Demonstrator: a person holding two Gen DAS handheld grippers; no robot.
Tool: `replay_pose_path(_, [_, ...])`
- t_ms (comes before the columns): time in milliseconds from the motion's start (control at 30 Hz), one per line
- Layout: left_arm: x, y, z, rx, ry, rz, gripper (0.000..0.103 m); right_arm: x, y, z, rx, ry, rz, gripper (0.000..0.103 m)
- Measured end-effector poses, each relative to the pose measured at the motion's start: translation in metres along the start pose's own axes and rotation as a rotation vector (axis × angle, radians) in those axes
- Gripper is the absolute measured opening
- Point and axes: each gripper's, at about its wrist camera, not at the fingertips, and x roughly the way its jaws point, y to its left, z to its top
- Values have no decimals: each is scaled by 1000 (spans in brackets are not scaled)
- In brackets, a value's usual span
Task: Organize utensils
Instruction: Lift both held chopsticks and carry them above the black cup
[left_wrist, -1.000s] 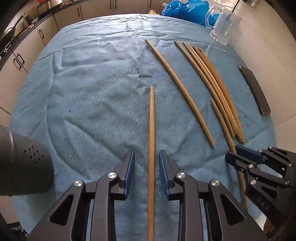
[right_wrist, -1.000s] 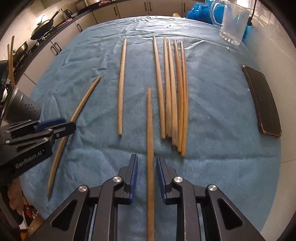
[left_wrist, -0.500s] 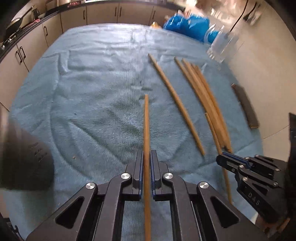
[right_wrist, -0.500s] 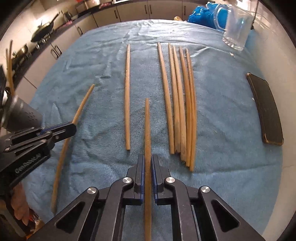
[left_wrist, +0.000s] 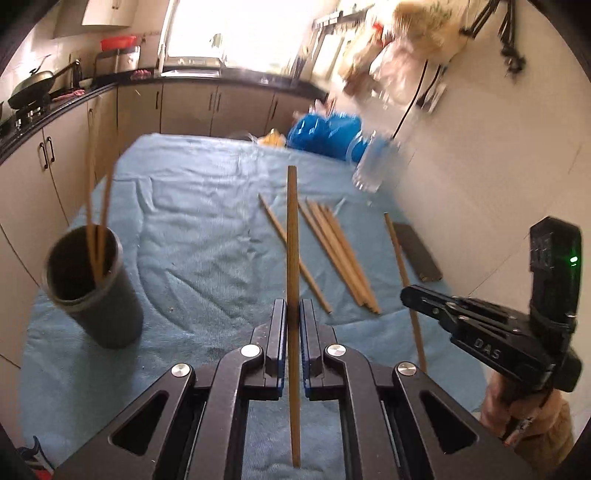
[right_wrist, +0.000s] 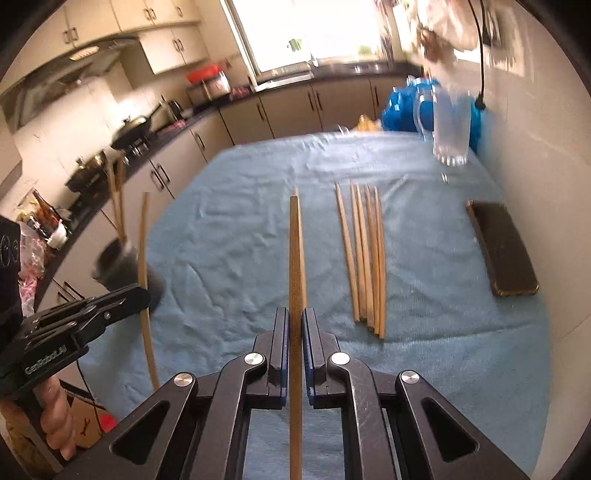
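Note:
My left gripper (left_wrist: 293, 314) is shut on a wooden chopstick (left_wrist: 291, 236) and holds it lifted above the blue cloth. My right gripper (right_wrist: 294, 321) is shut on another chopstick (right_wrist: 294, 258), also lifted; it shows in the left wrist view (left_wrist: 404, 273) held by the right gripper (left_wrist: 410, 295). A dark utensil cup (left_wrist: 92, 288) with two chopsticks (left_wrist: 96, 206) in it stands at the left; it also shows in the right wrist view (right_wrist: 123, 267). Several loose chopsticks (left_wrist: 336, 254) lie on the cloth, also seen in the right wrist view (right_wrist: 365, 258).
A blue cloth (left_wrist: 192, 229) covers the table. A dark flat case (right_wrist: 502, 251) lies at the right near the wall. A glass mug (right_wrist: 448, 125) and blue bags (left_wrist: 321, 133) stand at the far end. Kitchen cabinets run along the left.
Both grippers closed on a chopstick each, then lifted and tilted up, raising the chopsticks off the cloth. The cup has come into view at the left.

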Motion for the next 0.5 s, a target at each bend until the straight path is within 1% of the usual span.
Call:
replay_pose_path(133, [-35, 5, 7, -12, -87, -8, 6, -14, 17, 13, 8, -89, 47, 7])
replay_pose_path(267, [-65, 14, 22, -33, -165, -10, 6, -21, 38, 28, 12, -153, 99, 7])
replay_pose_path(433, [-108, 32, 43, -44, -259, 26, 6, -20, 78, 58, 1, -236, 177, 7])
replay_pose_path(500, [-122, 43, 52, -43, -295, 53, 6, -17, 96, 72, 0, -267, 216, 7])
